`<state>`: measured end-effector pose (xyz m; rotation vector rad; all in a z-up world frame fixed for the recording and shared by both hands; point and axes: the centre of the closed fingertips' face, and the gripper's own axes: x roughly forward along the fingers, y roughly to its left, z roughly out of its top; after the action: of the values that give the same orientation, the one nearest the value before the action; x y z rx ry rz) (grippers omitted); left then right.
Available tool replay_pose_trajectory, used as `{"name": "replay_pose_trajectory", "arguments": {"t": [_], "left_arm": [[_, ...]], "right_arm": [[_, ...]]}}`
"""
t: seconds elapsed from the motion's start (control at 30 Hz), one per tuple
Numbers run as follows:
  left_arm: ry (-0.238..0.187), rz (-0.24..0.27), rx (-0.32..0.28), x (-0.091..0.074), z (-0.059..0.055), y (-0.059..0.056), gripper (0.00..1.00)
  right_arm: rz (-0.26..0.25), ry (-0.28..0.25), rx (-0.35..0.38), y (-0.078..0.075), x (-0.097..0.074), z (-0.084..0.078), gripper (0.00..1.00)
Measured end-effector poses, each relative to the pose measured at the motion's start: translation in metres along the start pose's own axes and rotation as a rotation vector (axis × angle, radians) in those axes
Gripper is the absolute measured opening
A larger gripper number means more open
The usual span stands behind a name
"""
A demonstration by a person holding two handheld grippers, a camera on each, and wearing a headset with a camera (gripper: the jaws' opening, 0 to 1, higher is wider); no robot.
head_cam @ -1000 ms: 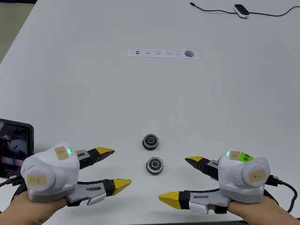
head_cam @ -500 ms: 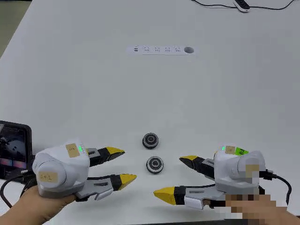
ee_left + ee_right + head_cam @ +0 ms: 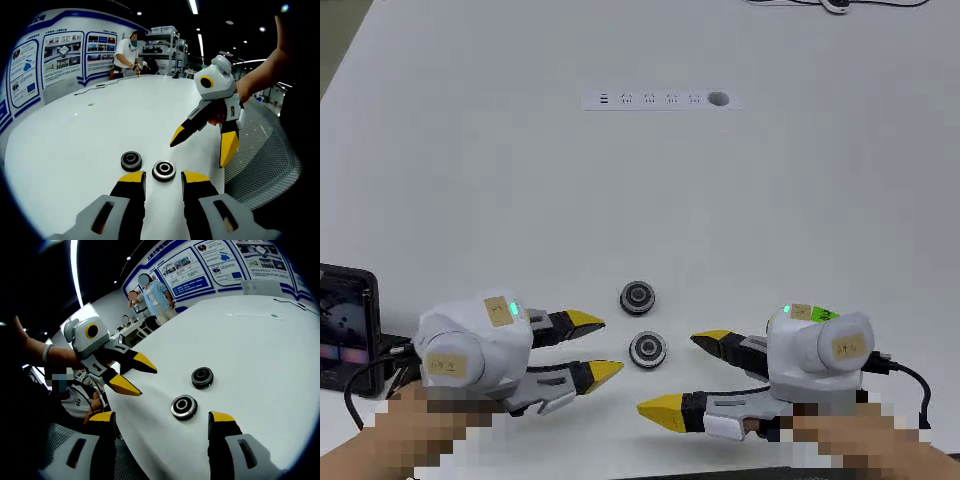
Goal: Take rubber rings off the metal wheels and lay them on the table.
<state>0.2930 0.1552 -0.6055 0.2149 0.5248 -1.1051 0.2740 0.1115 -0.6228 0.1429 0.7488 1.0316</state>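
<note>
Two metal wheels (image 3: 638,296) (image 3: 648,348) lie before two empty grippers: left gripper (image 3: 595,346) half-spread, right gripper (image 3: 678,373) spread wide.

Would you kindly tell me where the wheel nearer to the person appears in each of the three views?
Head view: the nearer wheel lies centre, below the middle.
Left gripper view: low centre, just beyond the gap between that view's own jaws.
Right gripper view: a little below centre, ahead of its own wide-set jaws.
Shared landmark: the farther wheel, close beside it in every view.
</note>
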Motion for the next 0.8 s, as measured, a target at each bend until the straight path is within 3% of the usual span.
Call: {"name": "replay_pose_trajectory", "arguments": {"t": [0.8], "left_arm": [[0.077, -0.044, 0.064, 0.029, -0.005, -0.004, 0.22]], "right_arm": [[0.027, -0.023, 0.059, 0.001, 0.008, 0.005, 0.75]]}}
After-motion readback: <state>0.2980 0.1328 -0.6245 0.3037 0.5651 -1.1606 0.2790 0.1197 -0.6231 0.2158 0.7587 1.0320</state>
